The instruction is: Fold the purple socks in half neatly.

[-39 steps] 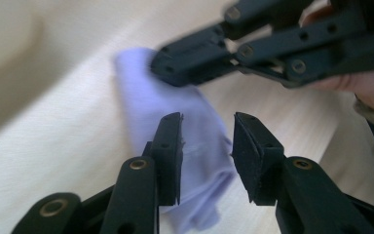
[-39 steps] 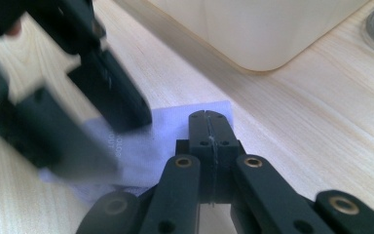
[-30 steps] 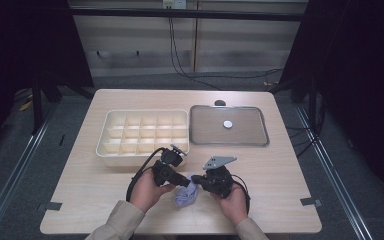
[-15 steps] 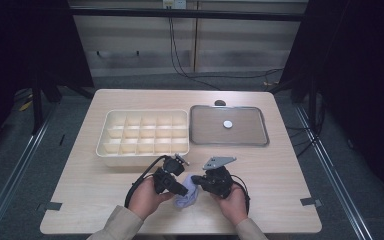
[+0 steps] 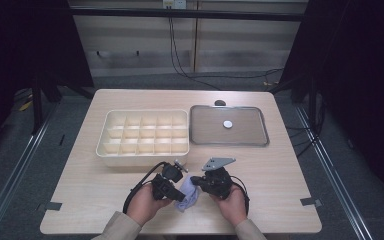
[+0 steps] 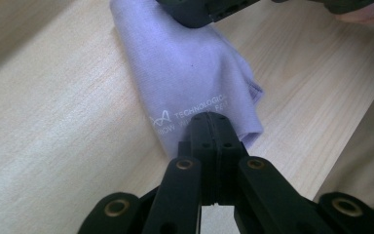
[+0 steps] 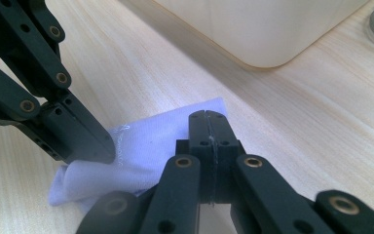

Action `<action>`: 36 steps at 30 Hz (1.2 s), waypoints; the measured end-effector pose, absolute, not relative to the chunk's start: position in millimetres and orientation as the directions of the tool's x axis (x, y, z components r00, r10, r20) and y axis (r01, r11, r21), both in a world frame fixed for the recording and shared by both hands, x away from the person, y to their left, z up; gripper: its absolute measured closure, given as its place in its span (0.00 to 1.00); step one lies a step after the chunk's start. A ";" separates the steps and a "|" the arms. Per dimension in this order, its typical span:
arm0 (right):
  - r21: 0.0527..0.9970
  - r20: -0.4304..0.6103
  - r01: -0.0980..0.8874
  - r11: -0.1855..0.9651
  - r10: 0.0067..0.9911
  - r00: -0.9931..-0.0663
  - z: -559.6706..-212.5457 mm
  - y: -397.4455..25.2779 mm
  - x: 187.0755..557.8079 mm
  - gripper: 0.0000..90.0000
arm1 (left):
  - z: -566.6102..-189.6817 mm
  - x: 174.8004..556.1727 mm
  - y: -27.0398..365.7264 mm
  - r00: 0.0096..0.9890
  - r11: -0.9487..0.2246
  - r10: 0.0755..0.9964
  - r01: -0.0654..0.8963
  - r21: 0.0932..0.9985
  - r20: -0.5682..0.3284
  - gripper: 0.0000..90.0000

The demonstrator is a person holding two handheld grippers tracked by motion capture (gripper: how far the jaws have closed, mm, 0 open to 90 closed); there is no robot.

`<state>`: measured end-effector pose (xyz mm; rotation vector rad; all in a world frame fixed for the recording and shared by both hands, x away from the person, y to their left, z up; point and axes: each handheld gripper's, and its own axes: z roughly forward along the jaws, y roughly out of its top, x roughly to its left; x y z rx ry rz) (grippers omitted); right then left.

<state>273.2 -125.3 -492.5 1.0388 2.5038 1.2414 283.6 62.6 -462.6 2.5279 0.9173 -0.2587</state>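
Two tools, left [image 5: 177,189] and right [image 5: 196,181], clamped onto lilac cloth [image 5: 187,196].

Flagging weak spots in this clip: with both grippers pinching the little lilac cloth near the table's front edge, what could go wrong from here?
1. The left gripper and right gripper each pinch the cloth only at an edge, so a pull could slip it free.
2. The cloth is bunched in folds, so it may end up creased or uneven.
3. The jaws work close together and could knock each other.
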 end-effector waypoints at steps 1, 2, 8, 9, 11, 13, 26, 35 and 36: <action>0.751 0.154 0.515 0.414 0.648 -0.746 -492.6 -125.3 273.4 1.00 | -461.6 283.2 63.4 0.764 -0.684 0.564 0.645 0.340 -0.314 1.00; 0.749 0.156 0.517 0.414 0.648 -0.745 -492.5 -125.2 273.5 1.00 | -459.8 282.9 64.5 0.765 -0.685 0.560 0.644 0.341 -0.319 1.00; 0.751 0.155 0.516 0.411 0.649 -0.744 -492.8 -125.1 272.7 1.00 | -468.0 280.9 67.5 0.757 -0.681 0.563 0.652 0.334 -0.331 1.00; 0.751 0.155 0.516 0.411 0.649 -0.744 -492.8 -125.1 272.7 1.00 | -468.1 280.8 68.0 0.753 -0.675 0.566 0.657 0.335 -0.335 1.00; 0.751 0.155 0.517 0.411 0.651 -0.743 -492.6 -124.9 272.5 1.00 | -466.8 281.1 68.3 0.756 -0.682 0.564 0.653 0.329 -0.332 1.00; 0.750 0.152 0.516 0.414 0.652 -0.743 -492.3 -124.9 272.5 1.00 | -462.9 282.6 69.4 0.755 -0.682 0.563 0.654 0.329 -0.336 1.00; 0.753 0.153 0.512 0.413 0.647 -0.747 -492.7 -125.1 271.7 1.00 | -452.4 304.6 57.5 0.749 -0.646 0.583 0.663 0.380 -0.316 0.98; 0.757 0.160 0.515 0.403 0.649 -0.744 -492.3 -125.8 271.1 1.00 | -460.1 305.7 60.1 0.727 -0.630 0.603 0.686 0.363 -0.328 0.93; 0.759 0.157 0.511 0.403 0.649 -0.745 -491.8 -126.2 270.7 1.00 | -458.4 305.7 61.1 0.729 -0.629 0.600 0.684 0.369 -0.328 0.93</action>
